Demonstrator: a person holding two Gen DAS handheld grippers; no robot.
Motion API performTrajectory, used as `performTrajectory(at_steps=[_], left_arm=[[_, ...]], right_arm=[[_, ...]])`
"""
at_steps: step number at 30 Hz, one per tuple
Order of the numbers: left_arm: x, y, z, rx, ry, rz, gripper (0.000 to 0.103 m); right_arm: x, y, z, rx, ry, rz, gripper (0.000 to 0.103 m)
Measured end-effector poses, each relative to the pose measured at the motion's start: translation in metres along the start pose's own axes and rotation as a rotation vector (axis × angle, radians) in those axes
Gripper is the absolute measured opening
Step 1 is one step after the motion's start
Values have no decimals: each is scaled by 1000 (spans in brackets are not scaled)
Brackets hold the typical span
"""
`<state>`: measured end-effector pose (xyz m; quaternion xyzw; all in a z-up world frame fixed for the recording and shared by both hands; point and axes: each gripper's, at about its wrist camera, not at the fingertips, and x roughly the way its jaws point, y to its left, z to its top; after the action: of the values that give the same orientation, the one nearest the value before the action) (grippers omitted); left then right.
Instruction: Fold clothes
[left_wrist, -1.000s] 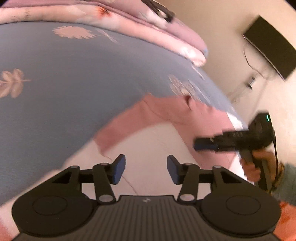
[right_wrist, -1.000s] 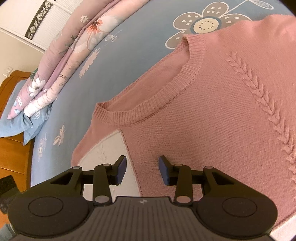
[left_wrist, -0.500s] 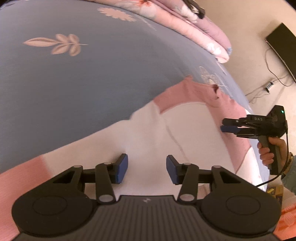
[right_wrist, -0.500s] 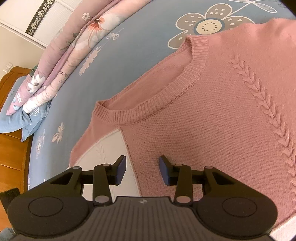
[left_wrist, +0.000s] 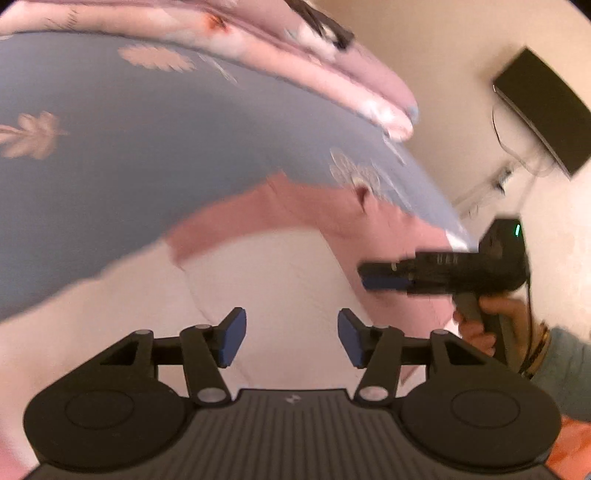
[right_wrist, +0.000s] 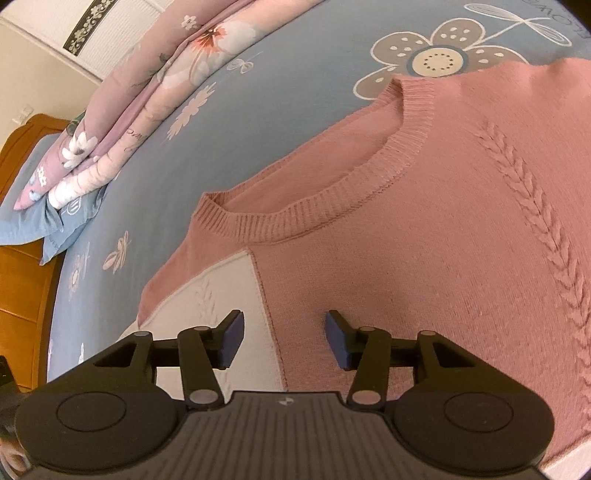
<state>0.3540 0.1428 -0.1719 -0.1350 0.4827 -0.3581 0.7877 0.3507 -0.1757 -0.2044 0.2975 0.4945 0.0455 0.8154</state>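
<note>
Blue bedsheet printed with flowers and leaves (right_wrist: 280, 122), spread flat as the work surface, under cream walls.

Left gripper (left_wrist: 291, 338): jaws opening, nothing between the blue pads, hovering over the white panel of one pink-and-white knitted sweater (left_wrist: 280, 266). Picture blurred.

Right gripper (right_wrist: 284, 341): jaws opening, nothing between the pads, poised over the sweater (right_wrist: 424, 258) at the seam where white meets pink. Seen also from the left wrist view (left_wrist: 384, 278), gripped by one hand (left_wrist: 484, 328) in a grey-green sleeve, low over the sweater's right part.

Sweater laid flat on the sheet, front up, ribbed round collar (right_wrist: 332, 206) pointing away from both grippers, one raised leaf-braid line down the pink front.

Beyond the sweater's collar: one folded pink floral quilt (right_wrist: 155, 96) along the sheet's far edge, one blue pillow (right_wrist: 33, 225) beneath its end, one orange wooden headboard (right_wrist: 26, 295) past that.

Right of the sweater, on the wall: one black flat screen (left_wrist: 543, 110) with loose cables below.
</note>
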Motion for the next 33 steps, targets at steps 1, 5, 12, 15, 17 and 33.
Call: performTrajectory(at_steps=[1,5,12,15,17,33], left_arm=[[6,4,-5,-19,14,8,54],[3,29,-26,-119,12,40,54],[-57,63,-63,-251,-35,137,44],[-70,61,-56,-249,-56,174,49],[-71,56,-42,-179,-107,150,54],[-73,117,-12,-171,-117,113,51]], right_arm=[[0,-1,1,1,2,4,55],[0,-4,3,-8,20,20,54],[0,-4,4,-43,31,32,54],[0,-2,4,-40,28,23,55],[0,1,3,-43,24,7,56],[10,38,-11,-100,-32,-170,70]])
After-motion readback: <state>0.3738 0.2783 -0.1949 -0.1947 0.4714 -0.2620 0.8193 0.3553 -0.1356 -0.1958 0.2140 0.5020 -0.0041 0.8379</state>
